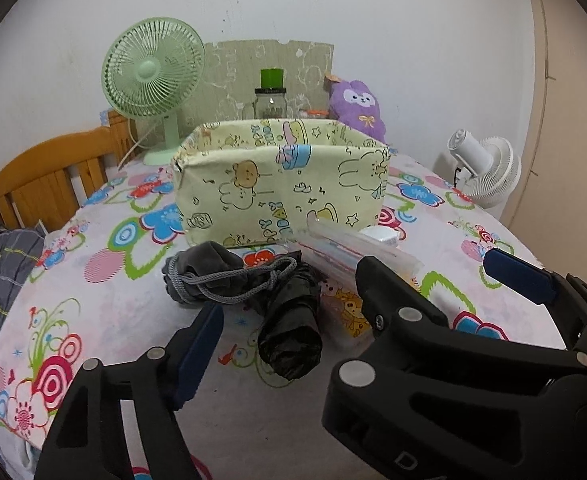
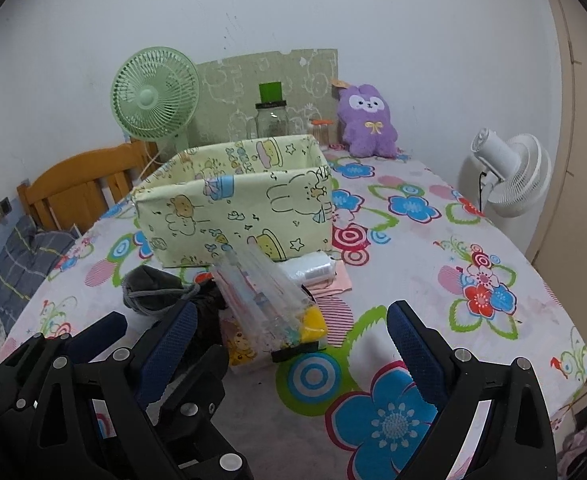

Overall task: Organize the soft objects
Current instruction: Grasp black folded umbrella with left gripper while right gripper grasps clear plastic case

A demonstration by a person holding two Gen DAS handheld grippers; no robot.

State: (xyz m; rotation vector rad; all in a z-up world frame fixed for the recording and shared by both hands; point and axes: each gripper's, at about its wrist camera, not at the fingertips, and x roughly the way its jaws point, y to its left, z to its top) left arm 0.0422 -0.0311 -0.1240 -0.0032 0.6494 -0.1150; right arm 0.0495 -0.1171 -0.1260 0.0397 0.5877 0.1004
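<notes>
Left wrist view: left gripper (image 1: 283,308) spread wide, holding nothing, hovering low over the floral table (image 1: 105,312). Between its fingers lies a black umbrella (image 1: 289,324), rolled, lying on the cloth; a grey pouch (image 1: 201,268) with a grey cord (image 1: 241,280) touches its far end. Just right of the umbrella sits a clear zip bag (image 1: 357,256) with cartoon print under it, partly hidden by the right gripper (image 1: 433,276), which crosses the lower right of this view with its blue pads apart. Behind all that stands the yellow fabric bin (image 1: 281,188), open top, upright, front wall facing the camera; a small white item (image 1: 379,236) sits at its right front corner. Back row against the wall: green fan (image 1: 153,76), jar (image 1: 270,102) with green cap, purple plush (image 1: 357,106). White fan (image 1: 485,172) off the right edge, wooden chair (image 1: 49,176) at left. Right wrist view: right gripper (image 2: 289,340) also spread, empty, just short of the zip bag (image 2: 269,300), which lies between its fingers, yellow piece showing at the near end. Left gripper's (image 2: 145,328) fingers enter from lower left, apart. Pouch (image 2: 153,280) and umbrella (image 2: 207,300) left of the bag, umbrella mostly blocked. Bin (image 2: 233,212) behind the bag, a white roll (image 2: 309,268) on pink paper at its right front. Plush (image 2: 367,120), green fan (image 2: 155,94), jar (image 2: 271,118) at the back, well apart from the grippers; white fan (image 2: 509,176) at right.
</notes>
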